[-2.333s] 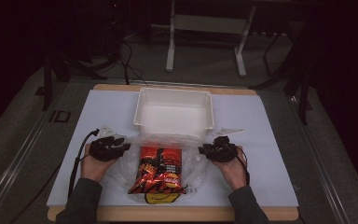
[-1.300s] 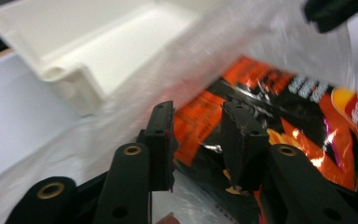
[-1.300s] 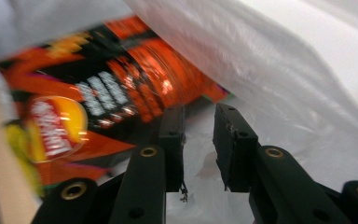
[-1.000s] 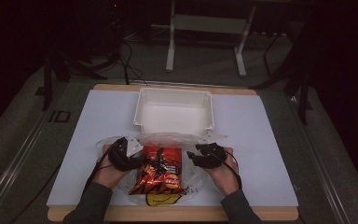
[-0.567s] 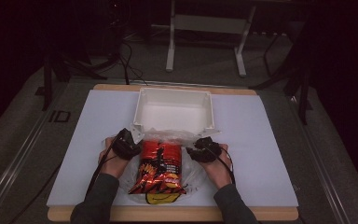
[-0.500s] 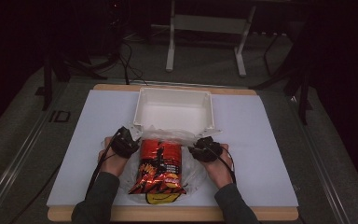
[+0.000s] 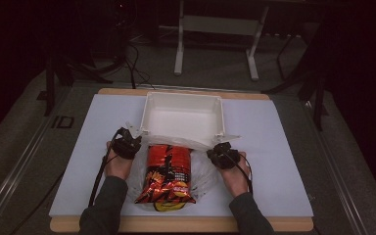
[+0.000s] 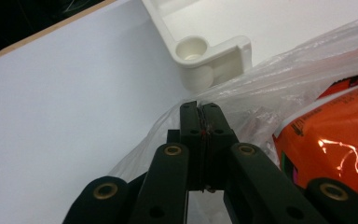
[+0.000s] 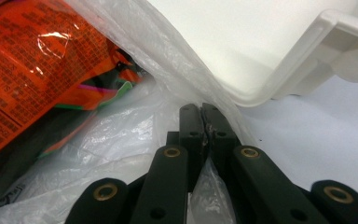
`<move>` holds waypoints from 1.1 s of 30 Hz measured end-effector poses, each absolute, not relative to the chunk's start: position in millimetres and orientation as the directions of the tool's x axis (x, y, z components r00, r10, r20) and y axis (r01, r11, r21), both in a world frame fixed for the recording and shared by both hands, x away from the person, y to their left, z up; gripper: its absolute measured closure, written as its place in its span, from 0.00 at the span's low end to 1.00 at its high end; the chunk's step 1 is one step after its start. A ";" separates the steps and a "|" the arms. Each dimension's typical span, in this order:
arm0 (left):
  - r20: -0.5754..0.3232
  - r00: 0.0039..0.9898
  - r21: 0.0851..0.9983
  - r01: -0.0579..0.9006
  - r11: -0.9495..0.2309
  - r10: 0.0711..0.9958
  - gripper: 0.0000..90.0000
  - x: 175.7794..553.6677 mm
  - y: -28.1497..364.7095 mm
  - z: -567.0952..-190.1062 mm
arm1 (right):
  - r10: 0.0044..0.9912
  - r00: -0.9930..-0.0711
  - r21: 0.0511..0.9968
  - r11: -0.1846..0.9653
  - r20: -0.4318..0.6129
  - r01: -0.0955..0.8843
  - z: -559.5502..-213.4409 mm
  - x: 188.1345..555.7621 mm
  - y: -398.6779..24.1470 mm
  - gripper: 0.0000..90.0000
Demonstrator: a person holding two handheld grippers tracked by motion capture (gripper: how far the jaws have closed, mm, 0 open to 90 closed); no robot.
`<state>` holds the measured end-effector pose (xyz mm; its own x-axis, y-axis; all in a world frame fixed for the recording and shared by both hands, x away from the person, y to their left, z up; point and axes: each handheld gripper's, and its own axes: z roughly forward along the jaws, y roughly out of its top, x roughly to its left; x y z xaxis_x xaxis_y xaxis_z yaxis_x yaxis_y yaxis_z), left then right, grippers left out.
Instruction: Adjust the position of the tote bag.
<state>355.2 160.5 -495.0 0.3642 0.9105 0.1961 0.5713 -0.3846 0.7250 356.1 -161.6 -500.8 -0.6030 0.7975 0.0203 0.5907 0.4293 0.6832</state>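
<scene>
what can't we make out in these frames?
- Print on the snack packet: too small in the high view, cut off by the frame edge in both gripper views.
- Clear plastic bag edge between the left gripper and right gripper jaws: covered by them.
- White tray far end: cut off in both gripper views.

The bag (image 7: 198, 169) is thin clear plastic film, crinkled and faintly shiny. The snack packet (image 7: 168, 174) inside it is glossy orange-red foil that throws back glints of light. At twelve o'clock from it, the tub (image 7: 183, 115) is smooth white moulded plastic with a soft sheen. The table (image 7: 284, 161) top looks matt white, with a bare wood edge. The gripper jaws are matt black, with brass-coloured rivets.
</scene>
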 end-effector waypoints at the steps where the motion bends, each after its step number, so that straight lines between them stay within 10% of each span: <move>1: 0.186 0.375 0.729 0.567 -0.384 0.908 0.97 354.9 161.2 -495.1 | 0.801 -0.598 0.685 0.424 0.021 0.592 -500.6 356.4 -161.9 0.97; 12: 0.097 0.480 0.786 0.501 -0.363 0.872 0.68 336.7 165.5 -478.8 | 0.749 -0.660 0.747 0.410 0.051 0.523 -486.5 346.9 -164.8 0.72; 33: -0.109 0.589 0.869 0.448 -0.211 0.800 0.58 309.9 185.8 -454.9 | 0.679 -0.734 0.802 0.424 0.026 0.421 -455.8 325.4 -175.1 0.54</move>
